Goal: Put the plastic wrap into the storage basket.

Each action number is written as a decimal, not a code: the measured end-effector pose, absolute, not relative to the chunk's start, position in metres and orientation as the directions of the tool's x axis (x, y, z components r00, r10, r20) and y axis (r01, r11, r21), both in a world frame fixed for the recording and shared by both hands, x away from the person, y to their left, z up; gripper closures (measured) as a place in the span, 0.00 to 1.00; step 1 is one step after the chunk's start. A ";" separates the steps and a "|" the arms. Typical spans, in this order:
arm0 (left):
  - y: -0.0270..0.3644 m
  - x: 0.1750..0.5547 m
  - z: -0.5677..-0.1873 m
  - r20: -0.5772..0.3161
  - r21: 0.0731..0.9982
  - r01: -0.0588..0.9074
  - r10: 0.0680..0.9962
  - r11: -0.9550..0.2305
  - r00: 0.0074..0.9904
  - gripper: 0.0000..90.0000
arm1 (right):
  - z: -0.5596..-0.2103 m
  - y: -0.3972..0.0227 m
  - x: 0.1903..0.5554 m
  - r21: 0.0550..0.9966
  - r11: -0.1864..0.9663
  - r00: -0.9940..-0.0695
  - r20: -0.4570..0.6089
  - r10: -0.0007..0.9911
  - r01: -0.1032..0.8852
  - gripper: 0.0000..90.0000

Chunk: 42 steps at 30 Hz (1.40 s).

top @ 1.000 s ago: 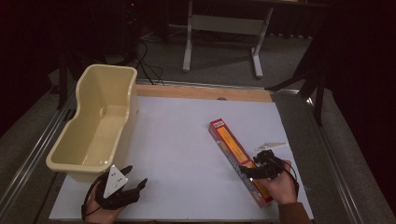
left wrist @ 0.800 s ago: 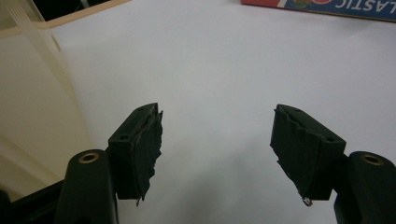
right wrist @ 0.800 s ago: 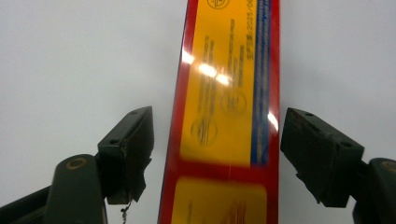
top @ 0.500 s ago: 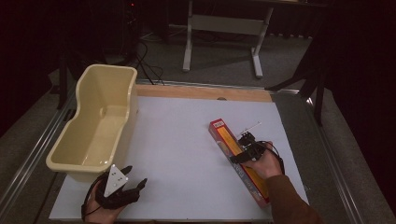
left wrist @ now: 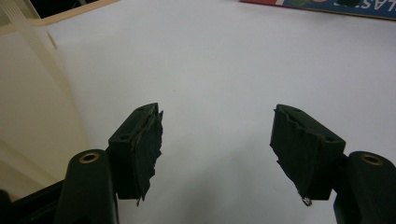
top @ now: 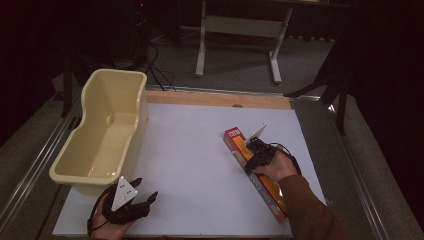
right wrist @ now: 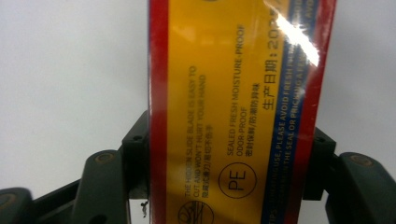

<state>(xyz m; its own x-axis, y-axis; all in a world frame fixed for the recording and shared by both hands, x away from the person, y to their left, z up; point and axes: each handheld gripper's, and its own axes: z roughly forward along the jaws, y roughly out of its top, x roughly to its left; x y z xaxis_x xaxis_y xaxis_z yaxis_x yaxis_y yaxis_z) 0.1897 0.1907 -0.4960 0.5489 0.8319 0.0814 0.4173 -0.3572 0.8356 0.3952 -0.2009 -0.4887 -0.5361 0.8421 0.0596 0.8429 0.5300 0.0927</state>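
Right hand-held gripper (top: 253, 159) just closed, pinching long box (top: 240, 145) near table's (top: 200, 150) right edge — left hand-held gripper (top: 141, 196) spread

The person's sleeve hides the near end of the long box (top: 248, 155); its small print blurs.

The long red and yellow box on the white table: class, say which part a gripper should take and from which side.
Take the box across its narrow width, partway along its length, coming down from above. It lies flat on the table with both long edges free, and it is slim enough to fit between the jaws. The right gripper shows this: its jaws, which have just been closing, press both long edges.
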 end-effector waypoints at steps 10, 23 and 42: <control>0.191 0.190 -0.496 0.079 0.836 0.419 0.833 -0.355 0.548 0.37 | -0.485 -0.208 0.402 0.062 0.418 -0.422 0.182 0.888 0.906 0.44; 0.191 0.190 -0.496 0.080 0.835 0.419 0.833 -0.355 0.547 0.37 | -0.466 -0.219 0.394 0.153 0.309 -0.344 0.391 0.853 0.939 0.44; 0.191 0.190 -0.497 0.080 0.836 0.418 0.832 -0.356 0.549 0.37 | -0.419 -0.167 0.385 0.286 0.339 -0.435 0.419 0.797 0.896 0.44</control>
<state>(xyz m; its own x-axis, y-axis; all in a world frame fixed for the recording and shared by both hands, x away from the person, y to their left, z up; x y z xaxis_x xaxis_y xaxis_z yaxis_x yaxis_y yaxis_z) 0.1904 0.1907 -0.4966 0.5488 0.8321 0.0801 0.4177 -0.3560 0.8359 0.3849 -0.1668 -0.4185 -0.4350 0.7969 0.4192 0.8963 0.3388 0.2860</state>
